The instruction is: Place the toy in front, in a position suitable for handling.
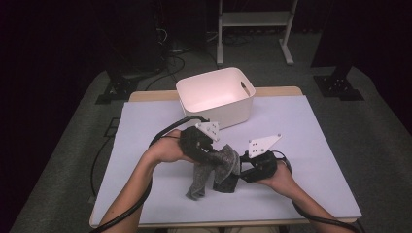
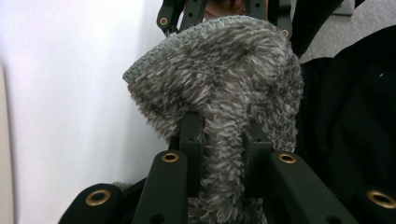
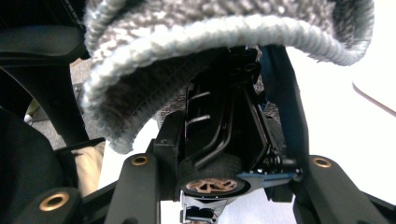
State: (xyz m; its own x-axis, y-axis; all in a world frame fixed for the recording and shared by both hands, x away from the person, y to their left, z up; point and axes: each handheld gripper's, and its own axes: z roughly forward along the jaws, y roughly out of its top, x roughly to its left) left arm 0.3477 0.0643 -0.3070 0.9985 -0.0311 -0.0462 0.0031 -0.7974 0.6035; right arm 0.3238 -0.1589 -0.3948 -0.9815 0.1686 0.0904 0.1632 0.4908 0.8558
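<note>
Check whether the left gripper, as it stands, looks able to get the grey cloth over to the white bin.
Probably yes. The left gripper is shut on the grey cloth, and the white bin stands just beyond it, open-topped. But the cloth also drapes over the black toy car in the right gripper.

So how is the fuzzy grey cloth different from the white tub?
The cloth is grey and fuzzy; the tub is white and smooth. The cloth droops limp, pinched by the left gripper; the tub stands stiff and untouched. The cloth is at the near side of the table, the tub at the far edge. Both are over the same table.
</note>
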